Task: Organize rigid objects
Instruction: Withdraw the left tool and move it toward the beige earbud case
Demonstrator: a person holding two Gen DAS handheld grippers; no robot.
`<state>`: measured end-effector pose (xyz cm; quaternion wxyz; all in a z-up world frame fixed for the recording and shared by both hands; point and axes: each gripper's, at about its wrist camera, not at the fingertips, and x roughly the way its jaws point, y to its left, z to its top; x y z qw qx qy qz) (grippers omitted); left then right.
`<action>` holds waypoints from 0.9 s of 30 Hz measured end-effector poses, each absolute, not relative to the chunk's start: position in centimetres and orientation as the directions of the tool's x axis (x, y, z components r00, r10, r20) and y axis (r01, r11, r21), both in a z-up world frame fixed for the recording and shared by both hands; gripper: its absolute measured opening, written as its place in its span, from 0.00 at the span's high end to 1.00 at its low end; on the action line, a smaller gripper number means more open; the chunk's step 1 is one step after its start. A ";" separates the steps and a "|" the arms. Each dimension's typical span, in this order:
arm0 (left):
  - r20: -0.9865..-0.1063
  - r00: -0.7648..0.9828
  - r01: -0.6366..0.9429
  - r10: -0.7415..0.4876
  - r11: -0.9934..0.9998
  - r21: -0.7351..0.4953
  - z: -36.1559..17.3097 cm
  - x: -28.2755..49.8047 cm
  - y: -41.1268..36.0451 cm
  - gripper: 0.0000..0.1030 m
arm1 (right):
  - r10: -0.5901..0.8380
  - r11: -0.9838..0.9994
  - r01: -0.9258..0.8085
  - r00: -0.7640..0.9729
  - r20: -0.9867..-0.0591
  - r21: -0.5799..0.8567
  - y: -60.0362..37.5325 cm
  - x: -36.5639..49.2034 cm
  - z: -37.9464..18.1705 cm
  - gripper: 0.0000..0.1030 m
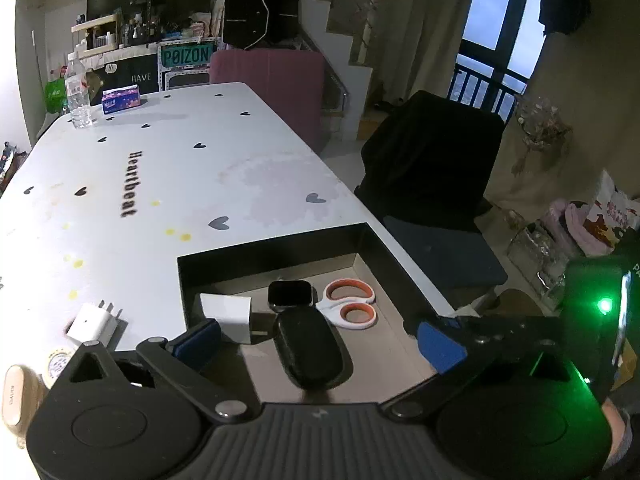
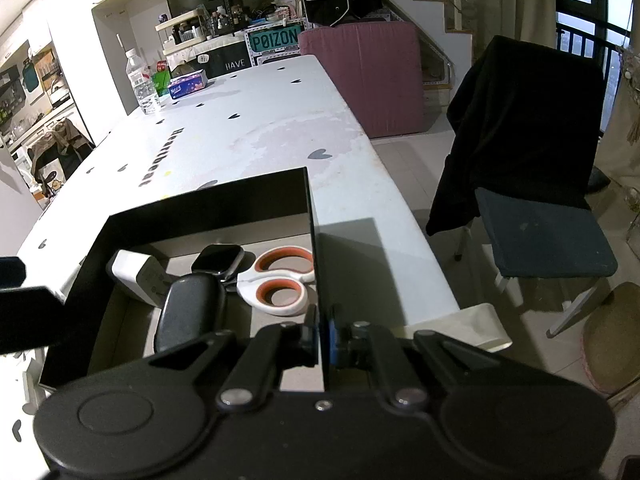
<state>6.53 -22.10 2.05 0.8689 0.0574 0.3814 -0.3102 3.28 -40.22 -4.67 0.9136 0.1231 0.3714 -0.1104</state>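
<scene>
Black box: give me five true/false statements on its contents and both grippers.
1. The scissors lie inside the black box. True.
2. The right gripper hangs open above the box. False: it is shut on the box's right wall.
3. The left gripper is open, with nothing between its fingers. True.
4. The white charger is in the box. False: it sits on the table, left of the box.
5. The smartwatch is on the table beside the water bottle. False: it lies in the box, next to the scissors.
</scene>
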 end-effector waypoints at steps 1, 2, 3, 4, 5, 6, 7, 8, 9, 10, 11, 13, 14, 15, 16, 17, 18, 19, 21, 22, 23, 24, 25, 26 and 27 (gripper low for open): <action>-0.697 0.519 0.583 -0.495 0.801 -0.134 2.2 6.3 -22.0 0.00 | -0.110 0.945 0.293 0.700 -0.706 0.143 -40.2 3.3 -4.7 0.95; -0.694 0.525 0.583 -0.493 0.802 -0.129 2.3 6.2 -21.9 0.00 | -0.111 0.945 0.293 0.700 -0.706 0.143 -40.2 3.3 -4.7 0.95; -0.690 0.532 0.582 -0.490 0.804 -0.122 2.4 5.9 -21.8 0.00 | -0.111 0.945 0.293 0.700 -0.706 0.142 -40.2 3.3 -4.7 0.95; -0.688 0.537 0.580 -0.488 0.806 -0.118 2.5 5.8 -21.7 0.00 | -0.111 0.945 0.293 0.699 -0.706 0.142 -40.2 3.3 -4.7 0.95; -0.689 0.539 0.580 -0.485 0.807 -0.115 2.6 5.6 -21.6 0.00 | -0.111 0.945 0.293 0.700 -0.706 0.143 -40.2 3.3 -4.7 0.95; -0.689 0.539 0.581 -0.484 0.806 -0.112 2.7 5.5 -21.5 0.00 | -0.110 0.945 0.293 0.700 -0.706 0.143 -40.2 3.3 -4.7 0.95; -0.688 0.540 0.583 -0.484 0.805 -0.109 2.8 5.3 -21.4 0.00 | -0.110 0.945 0.293 0.700 -0.706 0.143 -40.2 3.3 -4.7 0.95; -0.685 0.543 0.586 -0.486 0.804 -0.106 2.8 5.1 -21.3 0.00 | -0.110 0.945 0.293 0.700 -0.706 0.143 -40.2 3.3 -4.7 0.95; -0.681 0.546 0.589 -0.488 0.801 -0.101 2.9 4.9 -21.1 0.00 | -0.110 0.945 0.293 0.700 -0.706 0.143 -40.2 3.3 -4.7 0.95; -0.677 0.551 0.591 -0.488 0.801 -0.095 2.9 4.7 -21.0 0.00 | -0.110 0.945 0.293 0.700 -0.706 0.143 -40.2 3.3 -4.7 0.95; -0.671 0.560 0.592 -0.487 0.801 -0.088 2.9 4.5 -20.7 0.00 | -0.110 0.945 0.293 0.700 -0.706 0.143 -40.2 3.3 -4.7 0.95; -0.655 0.580 0.587 -0.483 0.806 -0.075 3.0 4.0 -20.0 0.00 | -0.111 0.946 0.293 0.700 -0.706 0.142 -40.2 3.3 -4.7 0.95; -0.645 0.595 0.580 -0.480 0.811 -0.068 2.9 3.7 -19.5 0.00 | -0.112 0.946 0.293 0.699 -0.706 0.141 -40.2 3.3 -4.7 0.95; -0.636 0.608 0.574 -0.475 0.817 -0.061 2.8 3.5 -19.0 0.00 | -0.111 0.945 0.293 0.700 -0.706 0.142 -40.2 3.3 -4.7 0.95; -0.631 0.619 0.566 -0.468 0.822 -0.055 2.8 3.3 -18.5 0.00 | -0.111 0.945 0.293 0.700 -0.706 0.143 -40.2 3.3 -4.7 0.95; -0.626 0.629 0.558 -0.461 0.829 -0.050 2.7 3.3 -18.0 0.00 | -0.110 0.945 0.294 0.700 -0.706 0.143 -40.3 3.3 -4.7 0.95; -0.622 0.637 0.550 -0.455 0.834 -0.046 2.6 3.2 -17.4 0.00 | -0.110 0.945 0.294 0.700 -0.706 0.144 -40.3 3.3 -4.7 0.95; -0.616 0.644 0.546 -0.453 0.837 -0.045 2.4 3.1 -16.8 0.00 | -0.111 0.945 0.293 0.700 -0.706 0.142 -40.2 3.3 -4.7 0.95; -0.605 0.651 0.547 -0.458 0.836 -0.044 2.2 3.1 -15.3 0.00 | -0.113 0.946 0.294 0.699 -0.706 0.140 -40.2 3.3 -4.7 0.95; -0.601 0.656 0.545 -0.457 0.837 -0.041 2.1 3.2 -14.5 0.00 | -0.113 0.946 0.294 0.699 -0.706 0.140 -40.2 3.3 -4.7 0.95; -0.598 0.663 0.538 -0.450 0.842 -0.038 2.0 3.3 -13.7 0.00 | -0.112 0.945 0.294 0.699 -0.706 0.141 -40.2 3.3 -4.7 0.95; -0.594 0.673 0.525 -0.440 0.850 -0.034 1.8 3.4 -12.9 0.00 | -0.112 0.945 0.294 0.699 -0.706 0.141 -40.2 3.3 -4.7 0.95; -0.590 0.683 0.514 -0.429 0.858 -0.029 1.6 3.6 -12.2 0.00 | -0.112 0.945 0.294 0.699 -0.706 0.140 -40.2 3.3 -4.7 0.95; -0.584 0.697 0.500 -0.417 0.866 -0.021 1.3 3.9 -11.4 0.00 | -0.112 0.946 0.294 0.699 -0.706 0.140 -40.2 3.3 -4.7 0.95; -0.577 0.710 0.485 -0.403 0.875 -0.015 1.0 4.2 -10.6 0.00 | -0.113 0.946 0.294 0.699 -0.706 0.140 -40.2 3.3 -4.7 0.95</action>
